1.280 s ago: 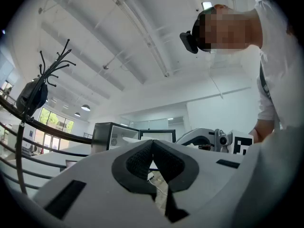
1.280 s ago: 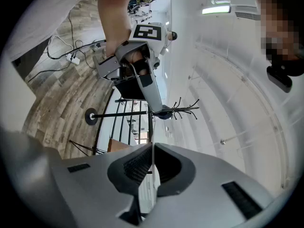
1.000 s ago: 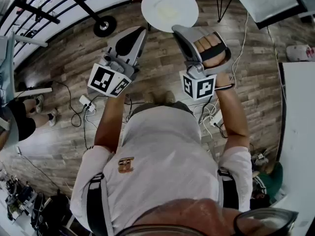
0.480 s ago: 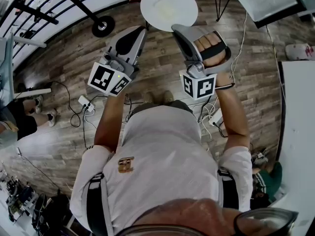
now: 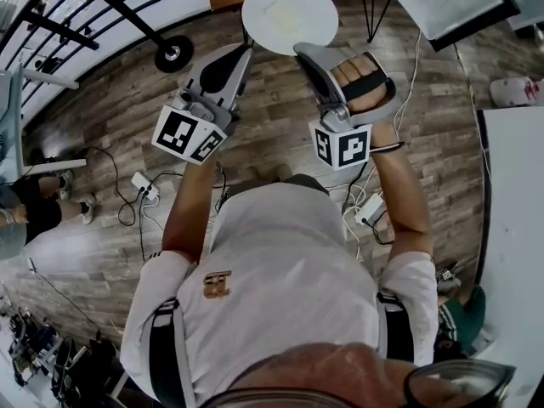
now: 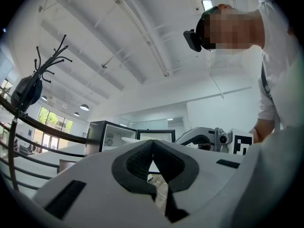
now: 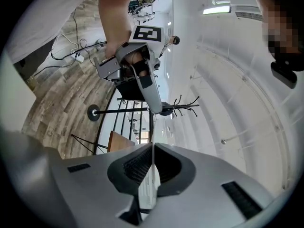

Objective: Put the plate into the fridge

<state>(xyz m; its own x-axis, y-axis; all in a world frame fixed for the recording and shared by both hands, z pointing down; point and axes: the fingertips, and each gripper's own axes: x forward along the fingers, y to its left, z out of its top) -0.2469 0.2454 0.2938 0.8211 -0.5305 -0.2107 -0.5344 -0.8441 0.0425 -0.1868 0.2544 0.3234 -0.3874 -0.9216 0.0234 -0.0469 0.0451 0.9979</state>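
1. Starting at the left of the head view, my left gripper (image 5: 245, 51) has its fingers pressed together on nothing. It rides just beside the plate without touching it, as it did a second ago.
2. At the top centre, the plate (image 5: 289, 14) hangs clear over the wooden floor (image 5: 102, 134), held only at its near rim. It has crept slightly up and left in the frame.
3. Just right of that, my right gripper (image 5: 299, 49) keeps its fingers pinching that rim. From its own view the plate shows edge-on as a thin white line between the pads, so the hold has not loosened.
4. What has changed is the background: the coat stand base (image 5: 172, 53) and the floorboards have slid under me, so I judge I am turning or walking with the load.
5. The fridge (image 6: 97, 137) appears only in the left gripper view, at the lower left, well ahead, with its door seemingly open.
6. For the task, that means the carry is under way but the plate is not yet inside. Next I must keep it level and close the gap.
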